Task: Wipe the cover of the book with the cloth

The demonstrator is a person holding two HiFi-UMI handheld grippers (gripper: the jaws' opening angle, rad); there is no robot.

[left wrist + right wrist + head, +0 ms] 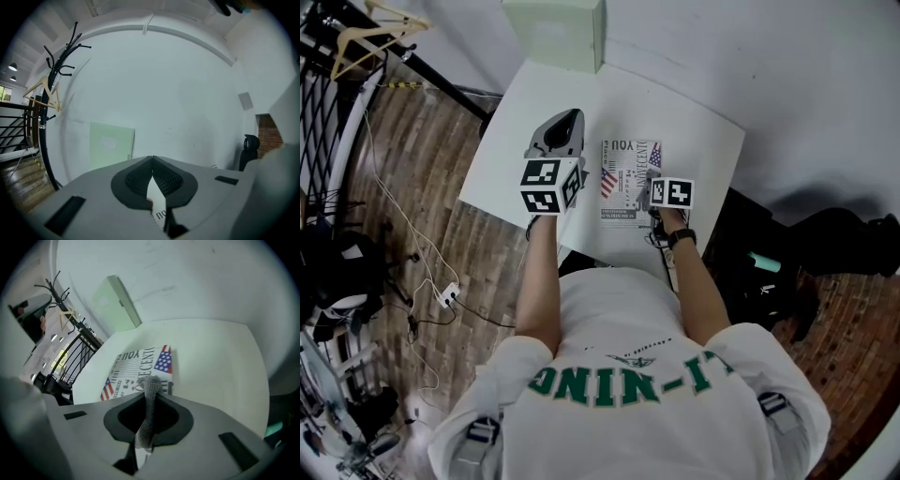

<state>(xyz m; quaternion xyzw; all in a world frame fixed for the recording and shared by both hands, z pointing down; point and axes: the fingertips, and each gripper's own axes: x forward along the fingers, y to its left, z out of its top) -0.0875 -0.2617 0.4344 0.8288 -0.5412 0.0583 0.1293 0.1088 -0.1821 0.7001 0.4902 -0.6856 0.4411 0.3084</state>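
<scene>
Grey cloth (145, 427) pinched in right gripper (152, 391), at the book (140, 363) just ahead; left gripper (152, 160) closed, empty; wiping likely underway, coverage unclear.

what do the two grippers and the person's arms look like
The left gripper and right gripper are grey shells with black ribbed tongs, each carrying a black-and-white marker cube. Worn: a white short-sleeved T-shirt with green lettering and a dark watch on the right wrist.
</scene>
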